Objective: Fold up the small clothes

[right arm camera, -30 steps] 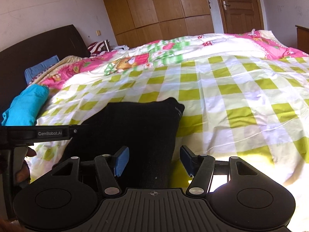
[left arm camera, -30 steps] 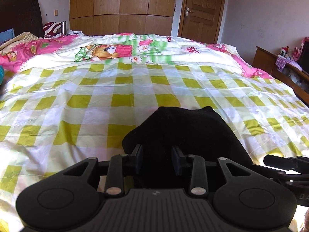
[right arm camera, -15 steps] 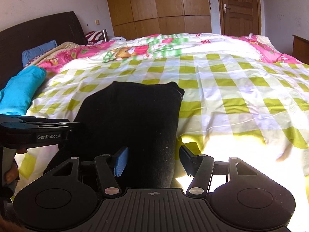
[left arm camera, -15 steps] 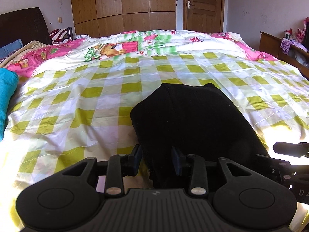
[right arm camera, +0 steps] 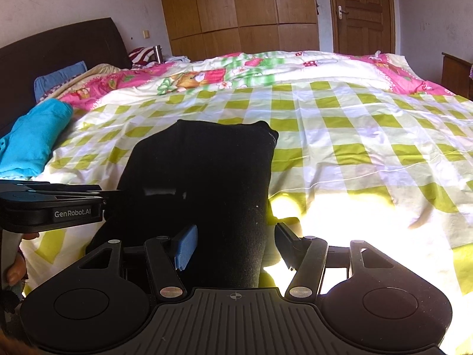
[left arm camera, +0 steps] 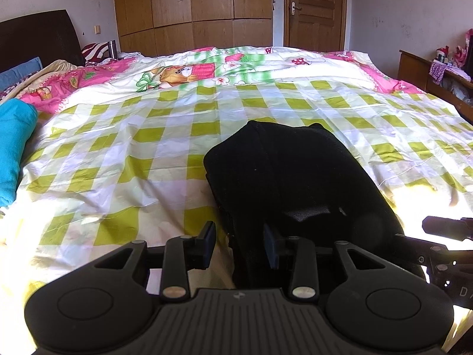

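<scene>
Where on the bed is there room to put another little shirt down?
The checked sheet is bare to the right of the black garment, and between the garment and the pink cartoon quilt. There is another bare patch between the garment and the blue cloth. The near edge is crowded: the left claw and right claw sit around the garment.

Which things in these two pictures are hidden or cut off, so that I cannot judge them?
- Near hem of the black garment: both views, behind gripper bodies.
- Right gripper in left view: cut by the frame edge.
- Sunlit sheet: right view, washed out.
- Shelf items: too small.
</scene>
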The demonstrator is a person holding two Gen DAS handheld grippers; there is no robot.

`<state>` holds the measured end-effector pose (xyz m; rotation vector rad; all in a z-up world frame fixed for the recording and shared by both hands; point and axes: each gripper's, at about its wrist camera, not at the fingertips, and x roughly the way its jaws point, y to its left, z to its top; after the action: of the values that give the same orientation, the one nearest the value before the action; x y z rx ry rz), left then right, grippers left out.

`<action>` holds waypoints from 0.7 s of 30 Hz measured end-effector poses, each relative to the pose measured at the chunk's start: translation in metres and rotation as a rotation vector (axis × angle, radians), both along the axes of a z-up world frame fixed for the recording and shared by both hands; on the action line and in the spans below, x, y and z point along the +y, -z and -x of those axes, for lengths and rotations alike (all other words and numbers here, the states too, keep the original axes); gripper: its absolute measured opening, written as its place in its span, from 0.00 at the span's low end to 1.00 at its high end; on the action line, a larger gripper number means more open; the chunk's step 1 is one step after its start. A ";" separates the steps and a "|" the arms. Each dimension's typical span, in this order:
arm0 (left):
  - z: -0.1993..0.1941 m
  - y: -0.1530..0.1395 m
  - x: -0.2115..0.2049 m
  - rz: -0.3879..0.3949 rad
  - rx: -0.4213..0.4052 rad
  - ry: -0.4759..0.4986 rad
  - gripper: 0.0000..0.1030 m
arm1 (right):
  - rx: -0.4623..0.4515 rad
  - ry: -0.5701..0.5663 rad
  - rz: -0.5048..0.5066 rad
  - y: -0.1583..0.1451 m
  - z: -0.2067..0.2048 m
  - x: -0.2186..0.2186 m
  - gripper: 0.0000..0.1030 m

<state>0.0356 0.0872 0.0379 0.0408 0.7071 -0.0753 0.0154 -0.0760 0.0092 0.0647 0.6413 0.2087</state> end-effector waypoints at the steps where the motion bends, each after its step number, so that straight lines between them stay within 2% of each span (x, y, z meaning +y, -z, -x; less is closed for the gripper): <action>1: 0.001 0.000 0.000 0.001 -0.001 0.000 0.48 | 0.003 -0.002 0.001 0.000 0.000 0.000 0.56; 6: 0.009 0.002 0.007 0.019 0.005 -0.001 0.49 | 0.037 -0.001 -0.009 0.005 -0.001 -0.001 0.56; 12: 0.013 -0.011 0.018 0.137 0.008 0.003 0.49 | 0.008 0.026 -0.042 -0.004 -0.016 -0.017 0.56; 16: 0.000 -0.006 0.009 0.134 0.017 0.013 0.49 | 0.058 0.031 -0.122 0.006 -0.049 -0.026 0.56; 21: -0.015 0.008 0.010 0.192 0.050 0.040 0.49 | 0.116 0.014 -0.291 0.022 -0.081 -0.038 0.59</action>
<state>0.0503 0.0967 0.0301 -0.1316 0.7466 -0.1830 0.0966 -0.1140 -0.0132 0.3633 0.7219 0.2850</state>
